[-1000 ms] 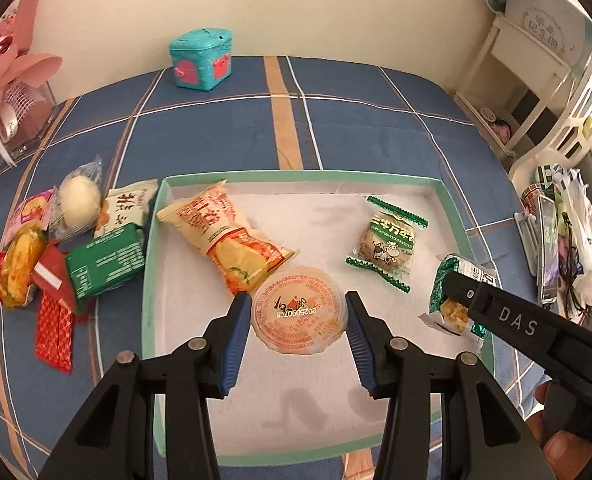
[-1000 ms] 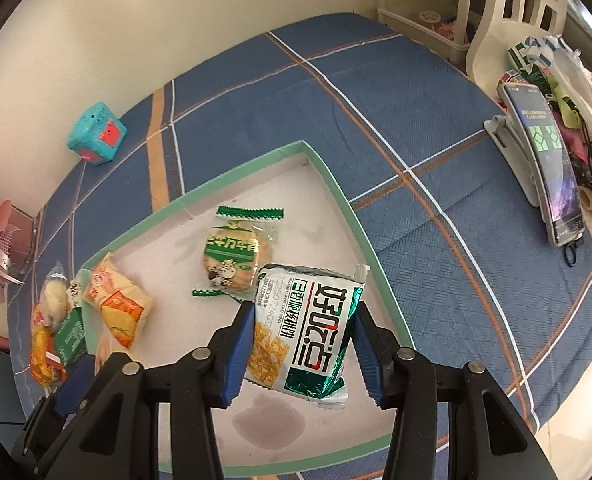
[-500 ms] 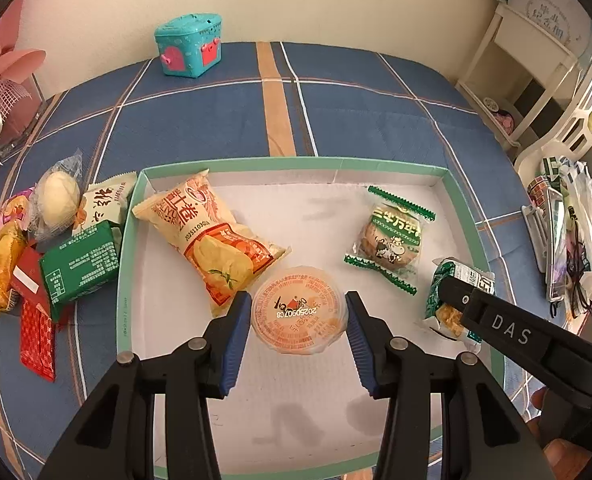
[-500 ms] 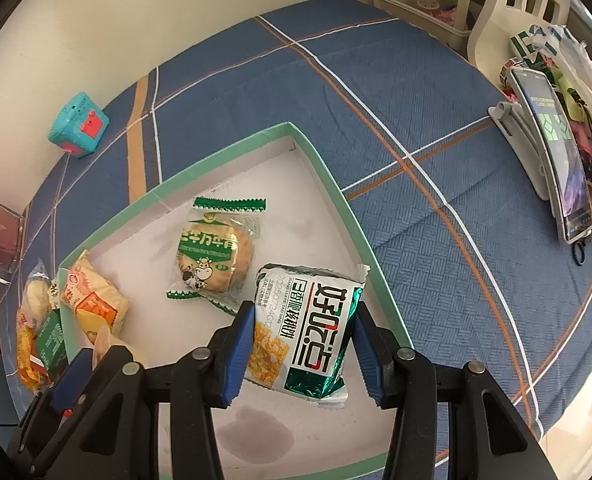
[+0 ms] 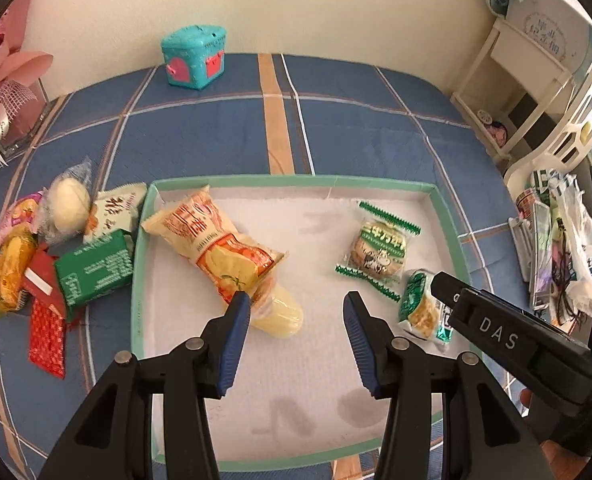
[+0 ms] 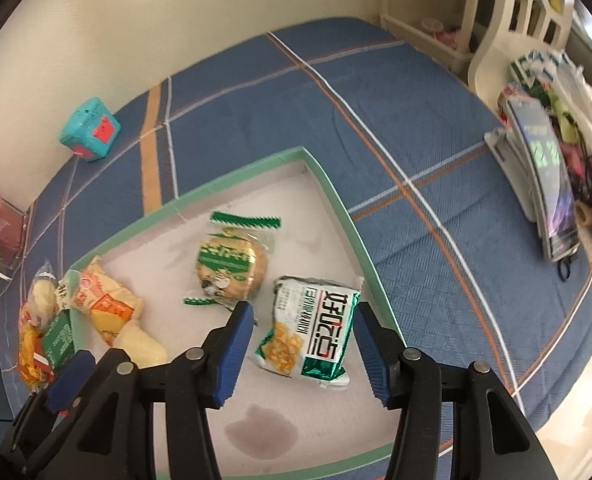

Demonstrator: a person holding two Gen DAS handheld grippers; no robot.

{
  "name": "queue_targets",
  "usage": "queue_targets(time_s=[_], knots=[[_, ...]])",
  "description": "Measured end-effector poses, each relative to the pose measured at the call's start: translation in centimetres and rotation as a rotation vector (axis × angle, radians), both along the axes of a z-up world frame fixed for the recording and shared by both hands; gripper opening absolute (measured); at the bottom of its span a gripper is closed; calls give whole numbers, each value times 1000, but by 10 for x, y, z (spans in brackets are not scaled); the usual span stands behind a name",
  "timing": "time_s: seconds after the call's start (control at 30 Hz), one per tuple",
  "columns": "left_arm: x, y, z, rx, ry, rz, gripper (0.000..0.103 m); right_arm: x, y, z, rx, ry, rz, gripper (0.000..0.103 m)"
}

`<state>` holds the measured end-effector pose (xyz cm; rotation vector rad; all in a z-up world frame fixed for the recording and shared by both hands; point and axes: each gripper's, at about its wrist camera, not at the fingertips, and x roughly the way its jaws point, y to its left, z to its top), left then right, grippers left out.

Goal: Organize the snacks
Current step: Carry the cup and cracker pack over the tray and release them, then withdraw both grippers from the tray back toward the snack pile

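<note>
Left wrist view: a shallow white tray (image 5: 142,264) with a mint-green rim lies on a blue plaid cloth (image 5: 216,136). The left gripper (image 5: 296,312) hangs over the tray's near half with its 2 blue-padded jaws spread and nothing between them. A pale yellow jelly cup (image 5: 278,316) lies tipped on the tray floor just beside the left jaw, not pinched, partly under the end of an orange chip bag (image 5: 212,246) that slants across the tray's left half. A round cookie in a green-edged wrapper (image 5: 380,250) lies in the tray's right half. A green corn snack bag (image 5: 422,308) sits in the tray's near right corner, partly hidden by the black body of the right gripper (image 5: 508,340). More wrapped snacks (image 5: 56,248) are heaped on the cloth just outside the tray's left rim. A teal toy chest (image 5: 194,56) stands well beyond the tray's far rim, by the wall.

Right wrist view: the right gripper (image 6: 302,334) hangs over the tray's (image 6: 336,200) right corner. Its jaws have just been opening and now stand clear of the corn snack bag (image 6: 314,332), which lies flat on the tray floor between them. The cookie (image 6: 230,264) lies just beyond the left jaw. The chip bag (image 6: 104,302) and jelly cup (image 6: 142,344) lie at the tray's left end.
</note>
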<state>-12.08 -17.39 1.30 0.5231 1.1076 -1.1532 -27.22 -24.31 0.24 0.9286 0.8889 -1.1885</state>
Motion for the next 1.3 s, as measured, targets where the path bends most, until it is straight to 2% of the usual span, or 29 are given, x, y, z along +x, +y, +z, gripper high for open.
queue_targets(time_s=[0.2,0.37,0.43,0.73,0.87,1.3], knots=[[24,13,16,-26,26,78,50,11,15,27,-62,-16,46,56],[56,29,18,-23,24,174,52,23,26,36,-78,-20,87,56],[70,35,16,-15,20,217,55,32,30,35,-79,-6,110,56],[121,67,15,5,13,353,56,72,51,26,-65,9,209,56],[135,79,16,2,5,387,59,93,63,24,-66,18,250,56],[176,115,16,5,-3,474,59,147,93,18,-62,18,348,56]])
